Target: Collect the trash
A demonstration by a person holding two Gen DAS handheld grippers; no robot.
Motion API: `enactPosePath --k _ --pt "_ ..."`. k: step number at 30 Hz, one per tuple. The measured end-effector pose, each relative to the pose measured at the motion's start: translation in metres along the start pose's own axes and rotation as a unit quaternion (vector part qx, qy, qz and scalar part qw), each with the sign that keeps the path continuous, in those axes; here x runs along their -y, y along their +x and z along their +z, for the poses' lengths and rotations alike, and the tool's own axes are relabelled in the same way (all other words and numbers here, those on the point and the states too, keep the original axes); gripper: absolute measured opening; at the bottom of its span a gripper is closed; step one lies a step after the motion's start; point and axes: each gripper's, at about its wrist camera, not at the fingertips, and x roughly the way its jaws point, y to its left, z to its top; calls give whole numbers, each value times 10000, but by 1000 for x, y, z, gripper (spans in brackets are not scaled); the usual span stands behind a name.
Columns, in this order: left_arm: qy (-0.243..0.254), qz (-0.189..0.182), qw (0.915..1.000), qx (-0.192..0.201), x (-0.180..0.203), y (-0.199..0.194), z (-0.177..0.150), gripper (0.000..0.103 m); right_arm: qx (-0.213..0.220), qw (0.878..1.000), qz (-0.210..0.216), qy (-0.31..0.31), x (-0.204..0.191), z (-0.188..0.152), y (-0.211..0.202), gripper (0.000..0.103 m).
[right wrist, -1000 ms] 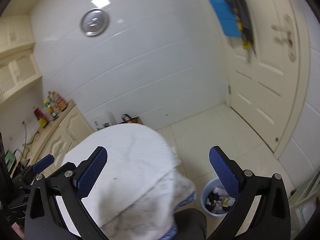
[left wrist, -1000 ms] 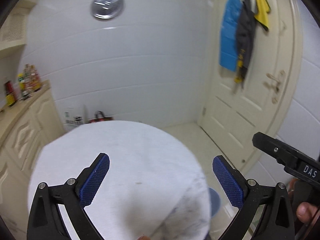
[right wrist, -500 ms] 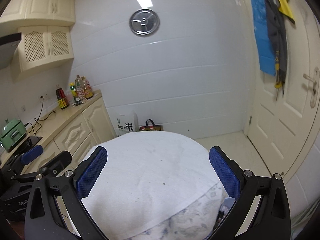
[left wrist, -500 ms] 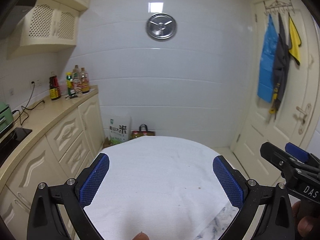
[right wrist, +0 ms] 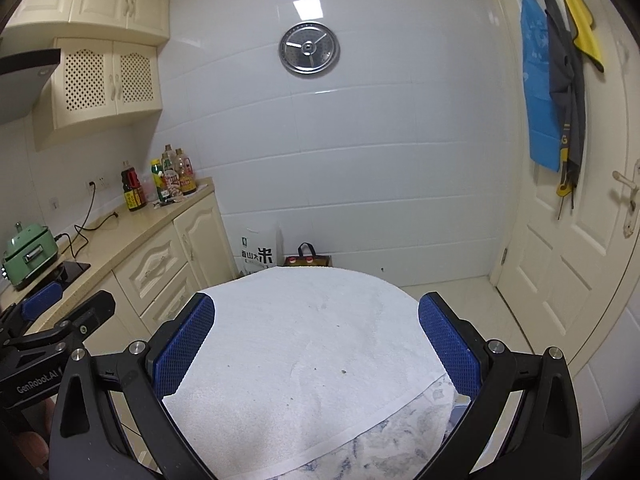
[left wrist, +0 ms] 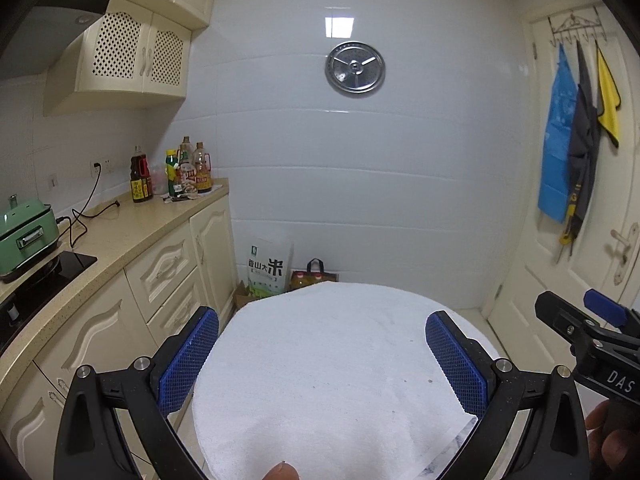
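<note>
white-towelled round table (left wrist: 328, 360) under both wide-open, empty claws, left (left wrist: 322, 364) and right (right wrist: 316, 350)

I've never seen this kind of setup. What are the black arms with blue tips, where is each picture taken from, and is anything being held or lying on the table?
There is no robot: a person holds a two-finger gripper in each hand, with a fisheye camera on each looking forward along its fingers. One picture is from the left gripper, the other from the right gripper. The blue parts are grip pads. Each view also catches the other gripper at its edge. Both are open and hold nothing. Below them is a round table covered by a white towel with only a few small specks on it. No trash is visible on it.
</note>
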Motion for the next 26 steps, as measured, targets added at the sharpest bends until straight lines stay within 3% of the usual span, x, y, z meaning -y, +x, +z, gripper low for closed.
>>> enactPosePath --k 26 --pt "-263 -101 9992 273 -12 -17 -15 102 77 10000 32 -25 -10 -1 -11 103"
